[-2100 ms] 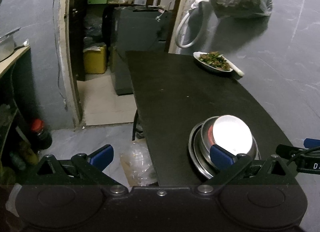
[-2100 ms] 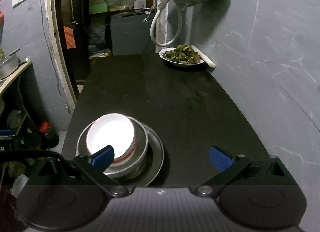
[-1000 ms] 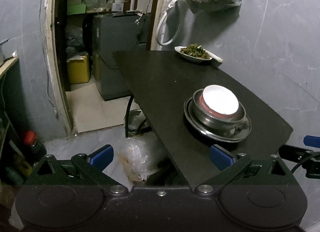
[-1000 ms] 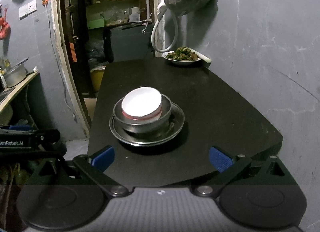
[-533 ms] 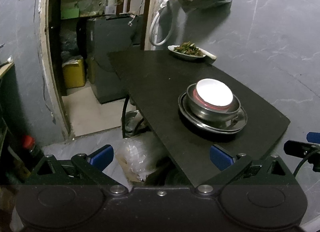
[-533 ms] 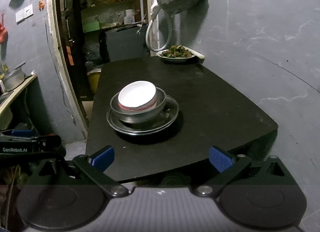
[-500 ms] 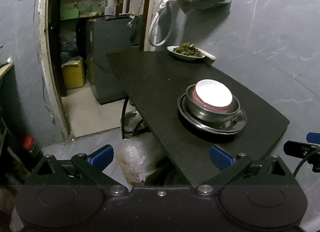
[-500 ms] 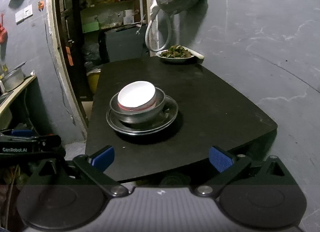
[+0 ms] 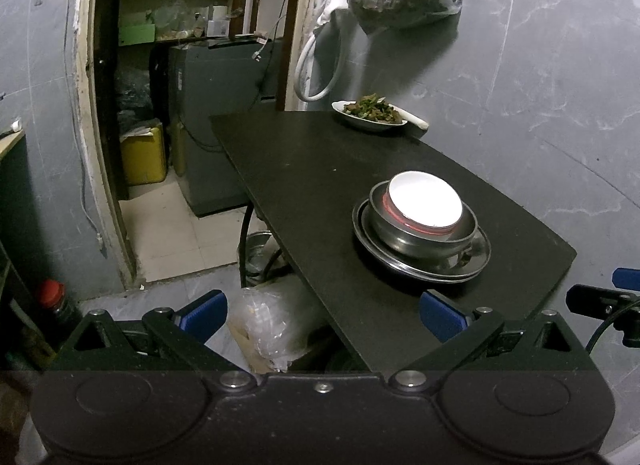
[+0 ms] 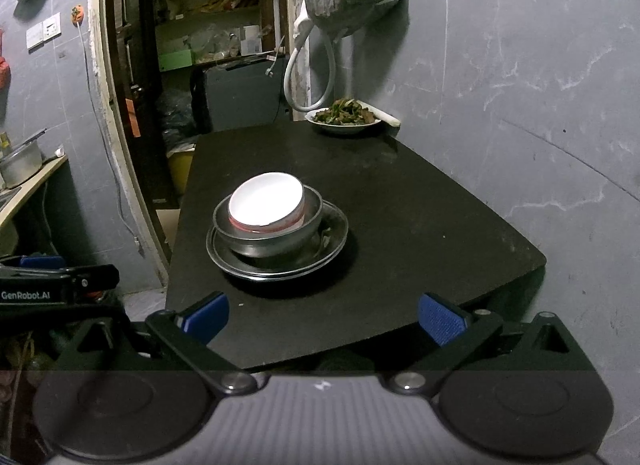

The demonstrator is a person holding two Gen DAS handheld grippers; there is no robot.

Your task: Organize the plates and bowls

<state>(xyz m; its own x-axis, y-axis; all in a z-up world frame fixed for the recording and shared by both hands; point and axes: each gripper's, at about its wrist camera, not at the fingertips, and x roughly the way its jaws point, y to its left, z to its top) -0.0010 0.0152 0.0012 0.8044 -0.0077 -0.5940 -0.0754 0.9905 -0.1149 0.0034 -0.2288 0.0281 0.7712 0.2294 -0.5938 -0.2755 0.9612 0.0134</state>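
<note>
Grey marbled wall [image 10: 520, 77], black table [image 10: 400, 201], dim doorway [image 9: 180, 77] onto shelves

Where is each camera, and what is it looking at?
Left wrist: sits on the left gripper, off the black table's near left corner, facing the stacked dishes and the doorway; its own blue-tipped fingers show, spread open, with the right gripper at the right edge.
Right wrist: sits on the right gripper, at the table's near edge, facing the far wall; its open fingers show, with the left gripper at the left edge.
Shared: the white bowl in the steel bowl, and the plate of food.
</note>
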